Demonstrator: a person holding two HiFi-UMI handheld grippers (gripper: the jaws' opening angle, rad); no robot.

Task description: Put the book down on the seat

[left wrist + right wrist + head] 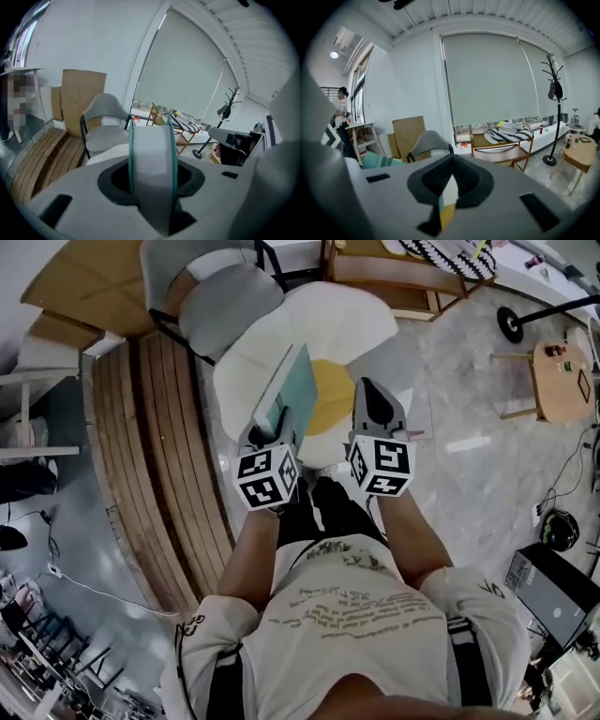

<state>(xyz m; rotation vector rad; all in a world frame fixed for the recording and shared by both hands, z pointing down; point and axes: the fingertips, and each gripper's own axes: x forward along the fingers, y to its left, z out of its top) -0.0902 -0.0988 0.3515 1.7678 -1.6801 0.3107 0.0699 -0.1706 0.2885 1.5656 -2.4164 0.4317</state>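
Above the seat (323,329), a white cushion shaped like a fried egg with a yellow middle, I hold the book (286,390) in my left tool (278,427). The tool is clamped on the book's lower edge. In the left gripper view the book (152,154) stands on edge between the two jaws, its pale page block filling the gap and a thin teal cover on each side. From my head camera the book leans away from me over the near side of the seat, teal cover facing up and to the right.

My right tool (366,392) hovers just to the right of the book, also over the seat. Its jaws are pressed together at the tips and hold nothing.

I judge the task is only part done. The book has been brought to the seat, but it is not yet lying on it. What is left is to lower it, lay it flat and let go.

Some things I cannot settle. No view shows whether the book's far edge already touches the cushion. The near edge of the seat is hidden behind both tools and my arms. Through the narrow slit behind the right tool's closed tips I see slivers of white, yellow and teal, too small to say for sure what they belong to. Any print on the book's cover cannot be made out.
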